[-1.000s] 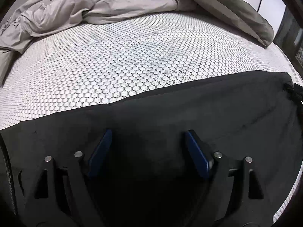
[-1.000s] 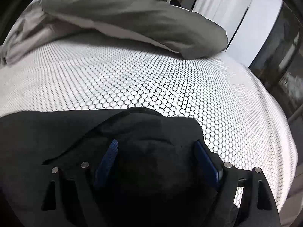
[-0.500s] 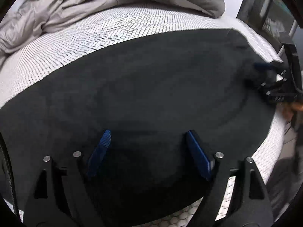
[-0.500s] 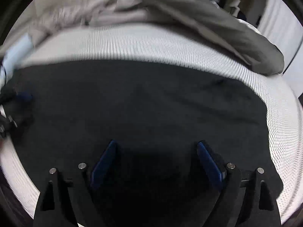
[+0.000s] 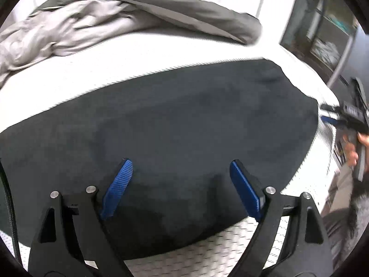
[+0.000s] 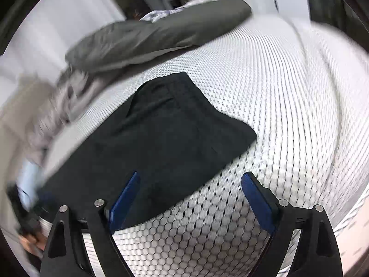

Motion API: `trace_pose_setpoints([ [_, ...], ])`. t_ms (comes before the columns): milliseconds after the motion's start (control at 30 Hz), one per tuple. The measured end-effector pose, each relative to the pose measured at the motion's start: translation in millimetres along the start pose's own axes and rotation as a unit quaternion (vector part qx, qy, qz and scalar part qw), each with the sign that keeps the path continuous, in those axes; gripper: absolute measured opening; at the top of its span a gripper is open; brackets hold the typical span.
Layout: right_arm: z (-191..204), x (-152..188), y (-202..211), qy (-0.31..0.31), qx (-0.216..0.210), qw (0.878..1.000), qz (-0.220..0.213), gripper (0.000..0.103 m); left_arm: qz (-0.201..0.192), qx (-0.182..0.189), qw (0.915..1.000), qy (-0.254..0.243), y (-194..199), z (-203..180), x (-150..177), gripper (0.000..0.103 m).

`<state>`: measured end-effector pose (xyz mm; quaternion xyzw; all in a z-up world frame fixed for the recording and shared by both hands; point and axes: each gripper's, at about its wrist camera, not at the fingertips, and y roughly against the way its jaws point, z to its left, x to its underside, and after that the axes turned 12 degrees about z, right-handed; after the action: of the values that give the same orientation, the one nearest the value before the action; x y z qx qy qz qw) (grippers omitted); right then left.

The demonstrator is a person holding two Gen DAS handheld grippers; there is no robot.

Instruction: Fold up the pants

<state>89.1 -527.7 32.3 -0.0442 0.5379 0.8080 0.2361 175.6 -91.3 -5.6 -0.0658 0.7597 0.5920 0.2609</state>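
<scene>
One pair of black pants (image 5: 175, 124) lies flat mid-frame on the honeycomb mattress (image 6: 288, 97). One grey duvet (image 5: 161, 7), upper frame. Two grippers: left gripper (image 5: 182, 187) opening, nothing between its jaws; right gripper (image 6: 193, 198) apart, empty.

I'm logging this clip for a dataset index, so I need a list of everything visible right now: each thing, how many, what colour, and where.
pants: one, black, lying flat across the near part of the mattress
mattress cover: one, white with a honeycomb mesh pattern, under everything
duvet: one, dark grey, bunched along the far side of the bed
crumpled sheet: one, light grey, far left in the left wrist view
left gripper: one, black with blue fingers, jaws opening, above the pants, holding nothing
right gripper: one, black with blue fingers, jaws open, holding nothing, over the pants' edge
</scene>
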Motion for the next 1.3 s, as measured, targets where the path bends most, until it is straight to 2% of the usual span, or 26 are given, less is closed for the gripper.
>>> trace_pose_setpoints([
  [67, 0, 0, -11, -0.006, -0.040, 0.999, -0.003, 0.091, 0.034, -0.005, 0.9991, -0.023, -20, -15, 1, 0.085],
  [100, -1, -5, -19, -0.015, -0.052, 0.999, -0.007, 0.090, 0.041, -0.025, 0.9982, -0.035, -27, -20, 2, 0.086],
  [167, -2, -21, -31, -0.037, -0.059, 0.997, -0.028, 0.086, 0.035, -0.040, 0.9975, -0.046, -27, -27, 4, 0.087],
  [233, 2, -34, -41, -0.063, -0.029, 0.995, -0.069, 0.072, 0.037, -0.028, 0.9981, -0.040, -23, -27, 4, 0.087],
  [267, 6, -40, -45, -0.067, -0.020, 0.994, -0.080, 0.060, 0.038, -0.018, 0.9986, -0.031, -21, -22, 3, 0.087],
  [300, 11, -44, -50, -0.072, -0.008, 0.994, -0.087, 0.040, 0.037, -0.016, 0.9989, -0.023, -19, -17, 2, 0.087],
  [333, 16, -46, -52, -0.075, -0.011, 0.993, -0.087, 0.031, 0.035, -0.018, 0.9992, -0.011, -17, -11, 2, 0.087],
  [400, 35, -52, -46, -0.061, -0.001, 0.993, -0.102, 0.020, 0.031, -0.019, 0.9993, 0.004, -12, 0, 2, 0.087],
  [467, 79, -52, -34, -0.001, -0.017, 0.993, -0.120, 0.016, 0.023, -0.021, 0.9992, 0.024, -5, 16, 2, 0.087],
  [533, 127, -59, -21, 0.074, -0.050, 0.988, -0.124, 0.016, 0.015, -0.023, 0.9987, 0.042, 6, 34, 7, 0.087],
  [600, 186, -39, -22, 0.168, -0.100, 0.975, -0.106, 0.020, 0.009, -0.024, 0.9976, 0.064, 12, 52, 7, 0.087],
  [667, 242, -17, -43, 0.258, -0.142, 0.955, -0.036, 0.046, 0.008, -0.027, 0.9958, 0.087, 17, 71, 13, 0.087],
  [700, 257, -9, -51, 0.286, -0.155, 0.946, -0.011, 0.066, 0.006, -0.029, 0.9941, 0.104, 20, 81, 15, 0.087],
  [733, 279, 7, -65, 0.328, -0.168, 0.929, 0.027, 0.068, 0.004, -0.029, 0.9925, 0.119, 24, 90, 19, 0.087],
  [767, 292, 18, -73, 0.356, -0.167, 0.918, 0.045, 0.068, 0.002, -0.025, 0.9907, 0.134, 27, 98, 22, 0.087],
  [867, 298, 29, -71, 0.385, -0.152, 0.909, 0.054, 0.068, -0.012, 0.002, 0.9875, 0.157, 38, 114, 30, 0.087],
  [933, 282, 23, -63, 0.368, -0.140, 0.919, 0.035, 0.068, -0.019, 0.023, 0.9870, 0.158, 41, 115, 30, 0.086],
  [967, 269, 14, -59, 0.348, -0.123, 0.929, 0.018, 0.069, -0.020, 0.041, 0.9867, 0.156, 42, 115, 30, 0.085],
  [1033, 236, 13, -55, 0.314, -0.079, 0.946, -0.002, 0.071, -0.017, 0.097, 0.9839, 0.149, 36, 109, 24, 0.080],
  [1100, 204, 1, -59, 0.267, -0.020, 0.963, -0.009, 0.071, -0.002, 0.157, 0.9767, 0.146, 25, 99, 18, 0.073],
  [1133, 198, -4, -67, 0.251, -0.007, 0.968, -0.007, 0.071, 0.008, 0.184, 0.9722, 0.144, 19, 93, 15, 0.069],
  [1200, 179, -15, -83, 0.213, 0.004, 0.977, 0.022, 0.071, 0.036, 0.231, 0.9610, 0.147, 0, 84, 8, 0.068],
  [1300, 170, -21, -104, 0.204, -0.007, 0.977, 0.054, 0.071, 0.054, 0.249, 0.9542, 0.156, -21, 75, 0, 0.068],
])
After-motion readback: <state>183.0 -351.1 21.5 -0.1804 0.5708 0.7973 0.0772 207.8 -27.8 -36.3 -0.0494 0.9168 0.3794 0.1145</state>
